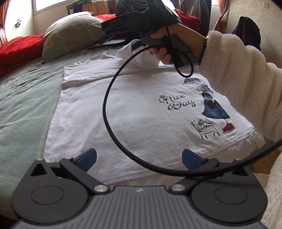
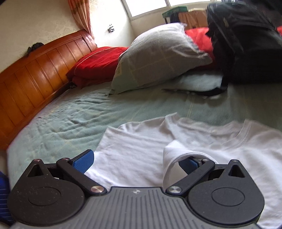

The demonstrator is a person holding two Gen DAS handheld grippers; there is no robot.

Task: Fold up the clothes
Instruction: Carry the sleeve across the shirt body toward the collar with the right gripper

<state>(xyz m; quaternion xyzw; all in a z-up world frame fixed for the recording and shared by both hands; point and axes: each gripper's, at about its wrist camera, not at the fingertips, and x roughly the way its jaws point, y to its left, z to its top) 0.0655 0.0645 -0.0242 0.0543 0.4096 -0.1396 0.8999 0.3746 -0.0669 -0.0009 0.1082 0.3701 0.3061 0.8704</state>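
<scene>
Shirt [image 1: 134, 112] flat on bed [image 1: 26, 98], print up. Step in hand, by judgement: sleeve fold, right side. Right gripper [image 2: 139, 163] over collar end, fingers spread; sleeve [image 2: 176, 155] draped over one pad, not pinched. Left gripper [image 1: 139, 156] low over hem, fingers spread, empty. Next move likely: lay sleeve flat across chest, then take hem. Surface: green blanket, wrinkled. Room: pillow [image 2: 155, 58], headboard [image 2: 35, 70], black bag [image 2: 246, 44], window [image 2: 148, 7].
</scene>
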